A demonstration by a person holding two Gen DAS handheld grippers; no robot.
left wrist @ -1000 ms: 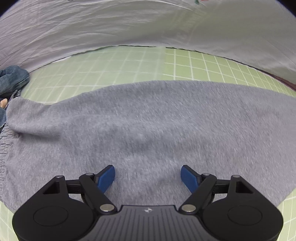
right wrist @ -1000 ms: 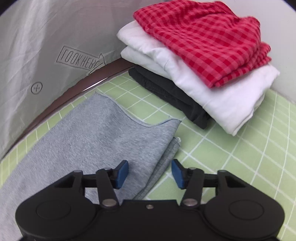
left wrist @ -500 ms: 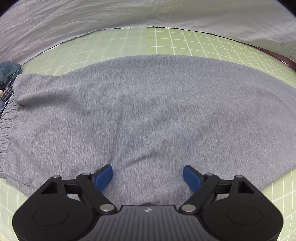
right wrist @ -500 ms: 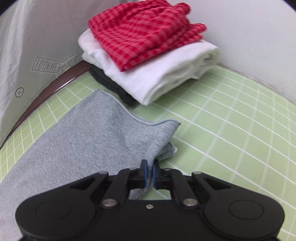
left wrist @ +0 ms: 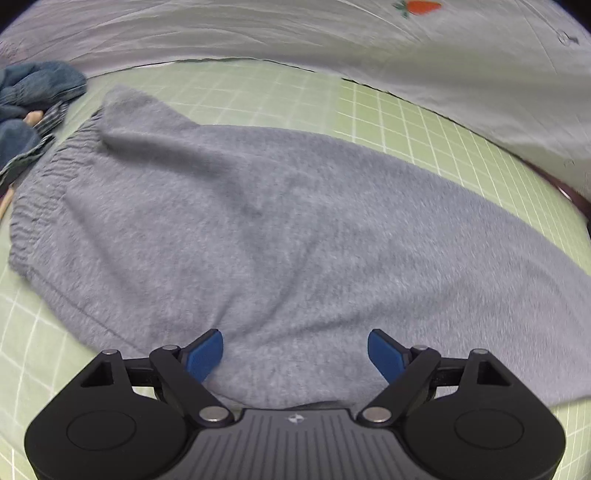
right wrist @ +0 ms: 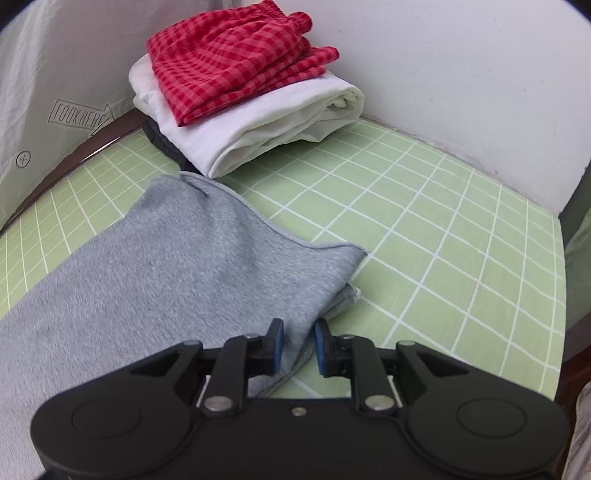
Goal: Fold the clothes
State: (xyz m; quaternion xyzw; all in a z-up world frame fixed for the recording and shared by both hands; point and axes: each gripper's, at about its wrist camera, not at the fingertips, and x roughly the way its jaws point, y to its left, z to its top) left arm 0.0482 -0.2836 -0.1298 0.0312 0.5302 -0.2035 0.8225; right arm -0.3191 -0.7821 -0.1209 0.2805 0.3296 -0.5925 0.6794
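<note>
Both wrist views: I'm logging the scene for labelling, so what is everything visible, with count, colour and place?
grey pants: one, grey, spread across the mat
checked mat: one, green with white lines, under everything
folded stack: three garments, red-checked on white on black, far corner
denim garment: one, blue, left edge
backdrop sheet: one, white, behind the mat
left gripper: open, over the pants
right gripper: partly open, astride the pants' edge

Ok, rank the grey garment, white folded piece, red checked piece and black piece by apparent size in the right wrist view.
1. grey garment, though nearest the camera
2. white folded piece
3. red checked piece, close to the white
4. black piece, mostly hidden
</note>
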